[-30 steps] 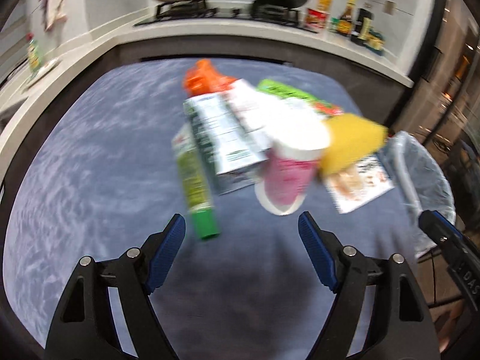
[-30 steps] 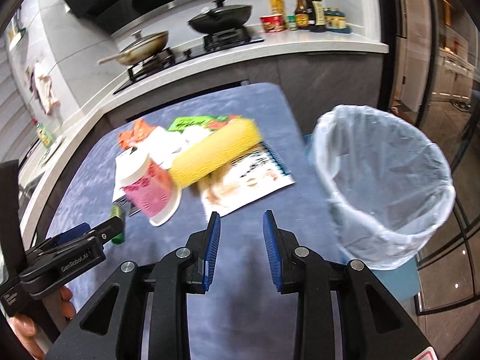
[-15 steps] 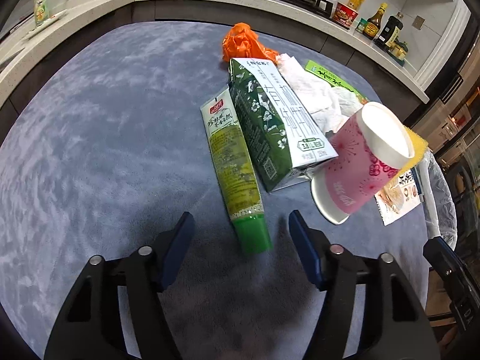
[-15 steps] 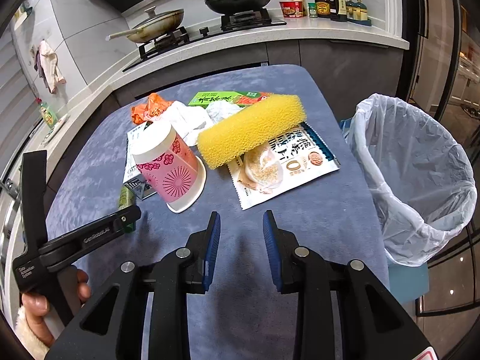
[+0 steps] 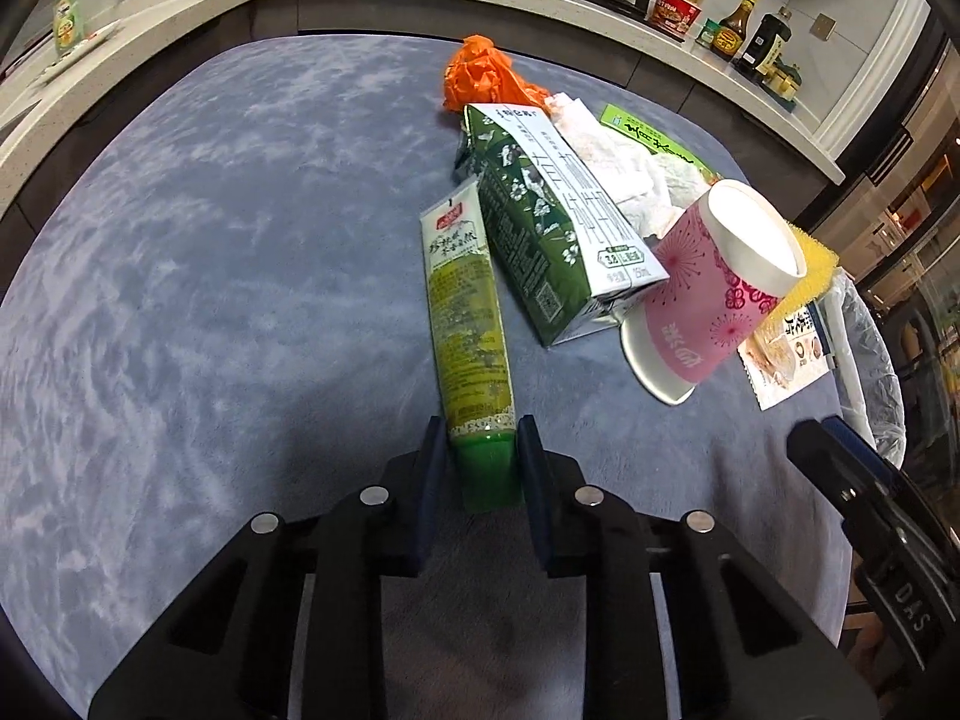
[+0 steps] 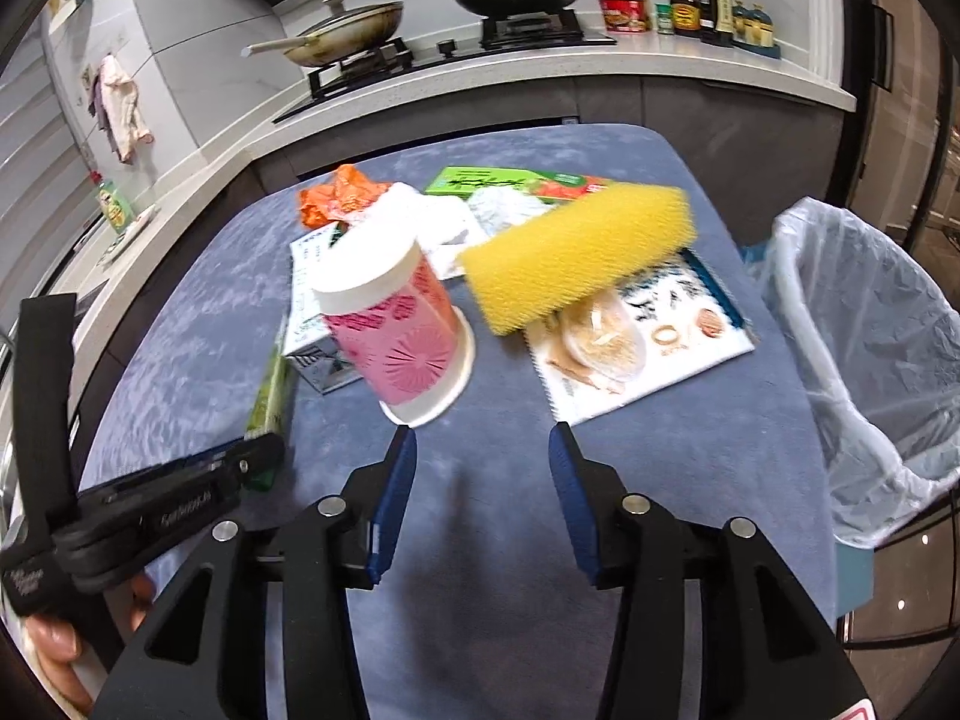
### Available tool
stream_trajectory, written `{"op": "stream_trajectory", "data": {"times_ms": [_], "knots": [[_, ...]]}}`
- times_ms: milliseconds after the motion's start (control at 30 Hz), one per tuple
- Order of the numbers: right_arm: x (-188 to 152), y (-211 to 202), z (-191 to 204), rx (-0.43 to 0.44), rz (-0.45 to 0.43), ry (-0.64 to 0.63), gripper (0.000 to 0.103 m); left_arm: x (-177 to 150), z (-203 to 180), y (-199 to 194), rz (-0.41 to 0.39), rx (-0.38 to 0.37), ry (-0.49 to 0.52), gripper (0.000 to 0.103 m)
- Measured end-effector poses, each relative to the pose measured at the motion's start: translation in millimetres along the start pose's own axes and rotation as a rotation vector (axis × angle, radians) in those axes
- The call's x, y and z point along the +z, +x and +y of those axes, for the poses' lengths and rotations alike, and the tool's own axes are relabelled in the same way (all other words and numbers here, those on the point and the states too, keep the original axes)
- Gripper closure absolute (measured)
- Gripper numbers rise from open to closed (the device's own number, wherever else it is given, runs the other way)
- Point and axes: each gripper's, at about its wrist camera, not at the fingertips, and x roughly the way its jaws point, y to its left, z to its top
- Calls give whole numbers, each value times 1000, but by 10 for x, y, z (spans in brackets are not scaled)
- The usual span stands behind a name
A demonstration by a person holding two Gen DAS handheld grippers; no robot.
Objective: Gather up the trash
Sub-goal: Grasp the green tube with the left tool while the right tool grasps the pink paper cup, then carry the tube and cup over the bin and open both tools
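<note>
Your left gripper [image 5: 482,461] is clamped on the green cap end of the long green-and-white squeeze tube [image 5: 468,324], which lies flat on the blue-grey velvety tabletop [image 5: 210,276] with its crimped end pointing to the far side. Just right of the tube lies the dark green-and-white milk carton [image 5: 552,222], and against the carton's near right corner the pink flower-printed paper cup [image 5: 714,300] stands upside down and tilted. A crumpled orange plastic bag [image 5: 486,78] sits at the far end of the pile.

Your right gripper [image 6: 483,450] hangs released, its blue pads wide apart above bare tabletop just near of the cup. The yellow foam sponge block [image 6: 576,255] rests across a flat printed food packet [image 6: 648,336]. The bin lined with a clear plastic bag [image 6: 870,354] stands off the table's right edge.
</note>
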Motion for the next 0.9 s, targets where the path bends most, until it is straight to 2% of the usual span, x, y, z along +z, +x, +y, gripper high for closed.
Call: {"op": "stream_trajectory", "data": {"times_ms": [133,333,600,633,667,900], "knots": [[66,115,154,22,-1,-29,53,-37,43,-83,4,-5,0,80],[213,329,338,33,-10,-42,52,-89,83,-156,18,-6,2,80],[336,545,412,5,-34,-29,48,-127,103,-168,32,-12,11,80],[344,551,405,8,-36,-27,51,-128,100,-171,32,-14,13,80],[349,547,393,7,-40,-26,60,-132,92,-177,32,-14,14,80],[345,404,308,8,-61,-19,66,-138,29,-239,24,-34,22,80]]}}
